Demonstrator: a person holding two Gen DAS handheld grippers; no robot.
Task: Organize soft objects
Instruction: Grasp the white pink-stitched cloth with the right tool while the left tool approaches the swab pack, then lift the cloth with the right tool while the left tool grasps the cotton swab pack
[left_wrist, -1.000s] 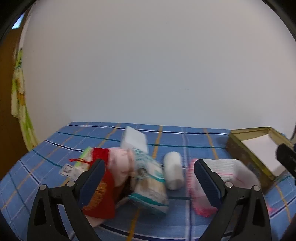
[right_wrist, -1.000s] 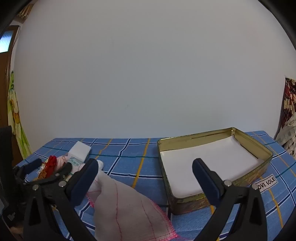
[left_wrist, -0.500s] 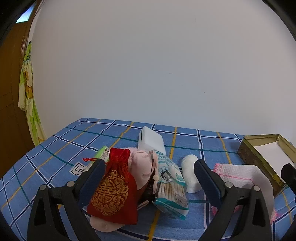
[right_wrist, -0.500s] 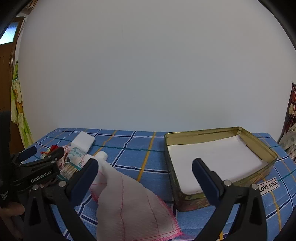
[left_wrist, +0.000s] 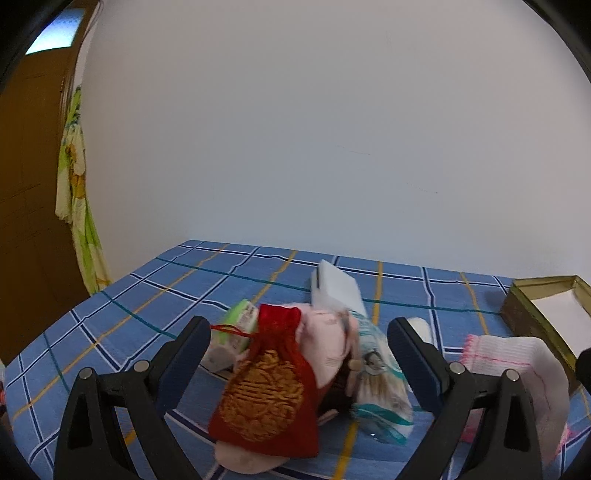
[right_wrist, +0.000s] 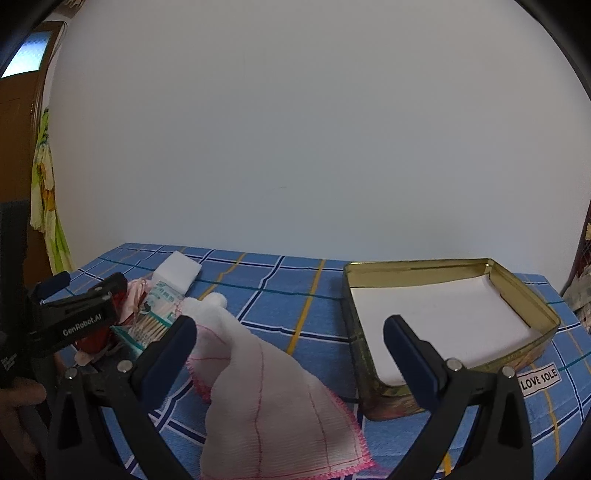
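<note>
1. Left wrist view: the left gripper (left_wrist: 297, 354), jaws spread wide and holding nothing, hangs over a heap of soft goods on the blue plaid tablecloth (left_wrist: 155, 295). The red drawstring pouch with gold embroidery (left_wrist: 271, 384) lies between its fingers, atop a pale pink soft item (left_wrist: 328, 339). A plastic packet of cotton swabs (left_wrist: 376, 384) touches the pouch's right side and a green-and-white packet (left_wrist: 236, 328) its left; closing here may well catch a neighbour or drag the heap. A white sponge block (left_wrist: 336, 288) sits behind the pouch.

2. Right wrist view: the right gripper (right_wrist: 290, 347), equally wide open and empty, faces the gold-rimmed rectangular tin with a white lining (right_wrist: 524, 291). A white cloth with pink stitched edging (right_wrist: 273, 398) lies crumpled just left of the tin; a loose grip would likely let it sag and snag the rim. A "LOVE SOLE" label (right_wrist: 540, 379) lies in front of the tin.
</note>
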